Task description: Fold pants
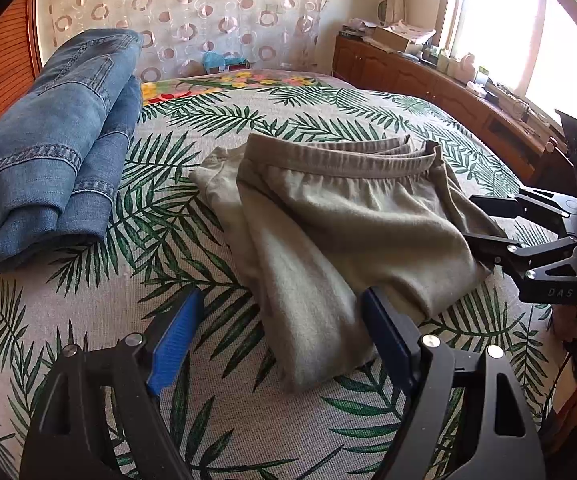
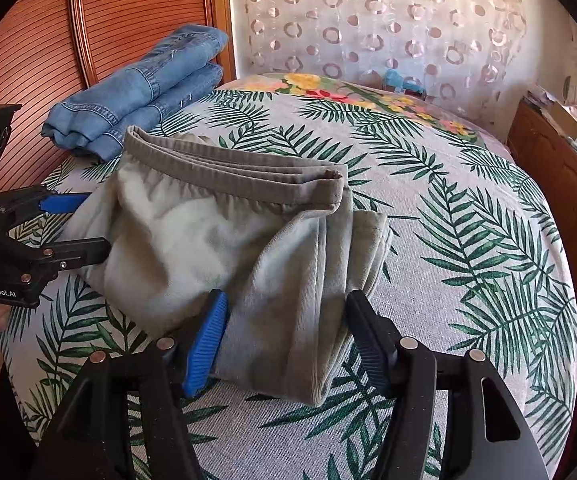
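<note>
The grey pants (image 2: 224, 248) lie folded in the middle of the bed (image 2: 468, 240), near the folded jeans (image 2: 140, 92) at the far left. The right gripper (image 2: 284, 340) stands apart over the near edge of the pants, clamping nothing. The left gripper (image 1: 280, 332) is apart too, beside the left corner. To finish well, I think both should press the bundle flat and leave without dragging the cloth.

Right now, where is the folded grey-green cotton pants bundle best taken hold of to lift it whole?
Probably the near folded edge of the folded grey-green cotton pants bundle, approached from the camera side. There the layers stack into one thick roll, already lying between the open right hand-held gripper pads; the elastic waistband layers at the far edge would splay.
</note>
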Demonstrator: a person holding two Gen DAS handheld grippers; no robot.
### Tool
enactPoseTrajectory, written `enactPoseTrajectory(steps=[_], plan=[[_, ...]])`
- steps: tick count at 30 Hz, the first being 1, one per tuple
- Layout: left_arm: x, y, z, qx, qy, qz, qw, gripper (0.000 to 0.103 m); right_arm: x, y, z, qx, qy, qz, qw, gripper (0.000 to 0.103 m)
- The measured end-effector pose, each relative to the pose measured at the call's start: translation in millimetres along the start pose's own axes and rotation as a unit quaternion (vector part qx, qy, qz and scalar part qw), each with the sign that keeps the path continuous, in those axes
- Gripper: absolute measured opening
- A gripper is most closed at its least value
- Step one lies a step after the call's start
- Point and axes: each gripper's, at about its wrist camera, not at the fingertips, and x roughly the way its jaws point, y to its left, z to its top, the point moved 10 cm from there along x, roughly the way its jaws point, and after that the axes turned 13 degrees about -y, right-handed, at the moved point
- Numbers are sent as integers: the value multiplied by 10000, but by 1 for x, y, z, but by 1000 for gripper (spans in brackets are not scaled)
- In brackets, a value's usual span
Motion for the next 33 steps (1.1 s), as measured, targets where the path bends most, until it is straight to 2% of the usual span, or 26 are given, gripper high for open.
enactPoseTrajectory(steps=[9,11,17,24,26,28,32,33], plan=[[0,0,0,-17,-5,-14,10000,82,-4,-2,0,43,77,43,10000,66],[0,0,0,-19,-6,-16,10000,82,-12,-5,-2,117,95,67,9999,58],[0,0,0,-17,-7,-16,10000,82,-40,-9,-15,165,149,195,9996,45],[0,0,-1,-16,-8,-15,10000,82,-45,-14,-24,248,199,250,9992,27],[0,0,-1,-18,-9,-17,10000,82,-45,-16,-22,269,179,298,9990,17],[0,0,-1,-18,-11,-17,10000,82,-47,-18,-20,254,139,297,9991,12],[0,0,-1,-16,-9,-15,10000,82,-61,-31,-10,222,-143,-3,9997,9],[0,0,-1,-19,-10,-17,10000,82,-63,-34,-11,272,-121,35,9996,9]])
